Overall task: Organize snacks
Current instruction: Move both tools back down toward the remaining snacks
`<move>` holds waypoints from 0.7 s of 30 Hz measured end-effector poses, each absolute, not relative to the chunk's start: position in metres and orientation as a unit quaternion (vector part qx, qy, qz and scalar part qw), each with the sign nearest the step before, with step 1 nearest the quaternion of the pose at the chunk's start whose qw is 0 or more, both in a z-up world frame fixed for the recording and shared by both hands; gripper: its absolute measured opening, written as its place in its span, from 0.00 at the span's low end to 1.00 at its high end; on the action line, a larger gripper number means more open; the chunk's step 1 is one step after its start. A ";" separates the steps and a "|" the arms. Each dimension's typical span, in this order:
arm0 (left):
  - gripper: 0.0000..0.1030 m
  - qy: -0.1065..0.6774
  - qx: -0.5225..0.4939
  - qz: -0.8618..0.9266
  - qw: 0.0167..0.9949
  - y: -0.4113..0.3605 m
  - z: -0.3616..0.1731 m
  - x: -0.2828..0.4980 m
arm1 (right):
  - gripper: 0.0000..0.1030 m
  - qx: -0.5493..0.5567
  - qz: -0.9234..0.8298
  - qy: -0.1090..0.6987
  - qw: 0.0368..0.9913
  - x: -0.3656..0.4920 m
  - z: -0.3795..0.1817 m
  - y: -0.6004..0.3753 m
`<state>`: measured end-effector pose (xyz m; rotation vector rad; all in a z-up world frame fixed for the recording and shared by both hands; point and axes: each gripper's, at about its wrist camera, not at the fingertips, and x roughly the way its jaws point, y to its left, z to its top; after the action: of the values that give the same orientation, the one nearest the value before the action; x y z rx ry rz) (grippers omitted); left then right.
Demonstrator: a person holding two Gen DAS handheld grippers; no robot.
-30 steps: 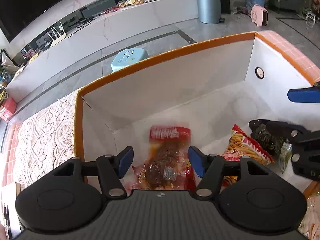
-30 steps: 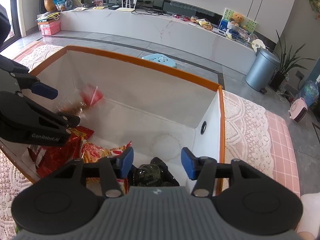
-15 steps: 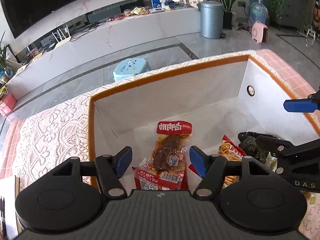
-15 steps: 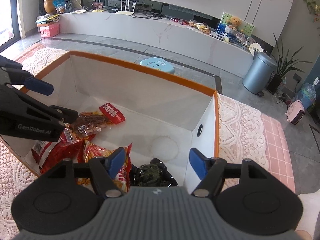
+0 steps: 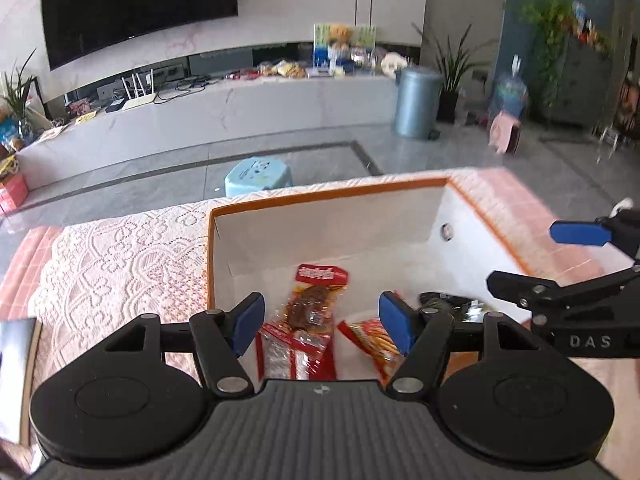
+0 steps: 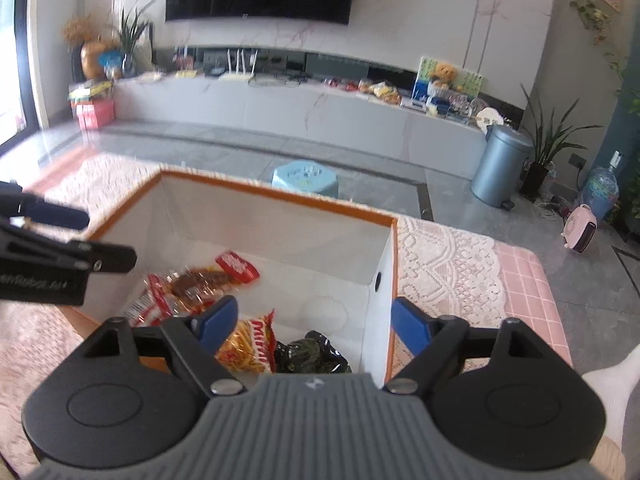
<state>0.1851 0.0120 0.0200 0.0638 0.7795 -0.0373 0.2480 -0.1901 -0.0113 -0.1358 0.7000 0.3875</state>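
Note:
A white box with an orange rim point(image 5: 328, 196) point(image 6: 280, 196) stands on a lace-covered table. Inside lie a clear packet of brown snack with a red header point(image 5: 314, 300) point(image 6: 200, 282), a red-and-white packet point(image 5: 296, 354), an orange stick-snack bag point(image 5: 374, 342) point(image 6: 248, 344) and a dark green-black packet point(image 5: 448, 304) point(image 6: 310, 354). My left gripper point(image 5: 322, 322) hangs open above the box's near left part, holding nothing. My right gripper point(image 6: 314, 324) is above the near right corner, its jaws opening, with nothing between the pads. Each gripper shows at the side of the other's view.
The lace cloth point(image 5: 120, 248) point(image 6: 444, 264) covers a pink tiled table top around the box. A grey flat thing point(image 5: 14, 364) lies at the table's left edge. Beyond on the floor stand a pale blue stool point(image 5: 258, 172) and a grey bin point(image 6: 500, 166).
Both grippers have risen and pulled back from the box. The brown snack packet fell from the left gripper and now lies flat. The right jaws have spread wider, clear of the dark packet.

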 end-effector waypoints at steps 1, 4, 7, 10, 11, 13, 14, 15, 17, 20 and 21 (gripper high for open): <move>0.75 0.374 0.023 -0.022 0.927 0.013 0.024 0.177 | 0.81 -0.057 0.188 0.336 0.921 0.243 -0.007 -0.194; 0.75 0.373 0.002 -0.037 0.927 0.016 0.031 0.155 | 0.81 -0.027 0.191 0.326 0.926 0.224 0.005 -0.201; 0.75 0.378 -0.013 -0.052 0.924 0.016 0.030 0.135 | 0.81 0.001 0.203 0.317 0.926 0.202 0.010 -0.205; 0.75 0.384 -0.025 -0.055 0.922 0.019 0.021 0.115 | 0.81 0.014 0.206 0.309 0.928 0.179 0.011 -0.204; 0.75 0.385 -0.030 -0.053 0.921 0.020 0.018 0.110 | 0.81 0.015 0.206 0.305 0.930 0.170 0.009 -0.203; 0.75 0.388 -0.040 -0.051 0.919 0.025 0.010 0.099 | 0.80 0.011 0.208 0.298 0.932 0.154 0.005 -0.202; 0.75 0.390 -0.045 -0.049 0.919 0.028 0.007 0.097 | 0.80 0.011 0.210 0.294 0.932 0.145 0.002 -0.201; 0.75 0.393 -0.051 -0.046 0.917 0.031 0.002 0.094 | 0.80 0.012 0.212 0.292 0.933 0.139 0.000 -0.201; 0.70 0.401 -0.067 -0.040 0.913 0.040 -0.007 0.089 | 0.80 0.013 0.214 0.296 0.931 0.127 -0.009 -0.199; 0.64 0.412 -0.090 -0.029 0.906 0.052 -0.024 0.083 | 0.80 0.019 0.221 0.320 0.921 0.122 -0.026 -0.194; 0.63 0.415 -0.092 -0.026 0.905 0.054 -0.028 0.081 | 0.80 0.022 0.222 0.330 0.917 0.123 -0.032 -0.192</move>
<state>0.0815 0.0542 -0.0276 -0.1903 0.8568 -0.0534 0.1225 -0.1916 -0.0325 0.0451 0.6778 0.4561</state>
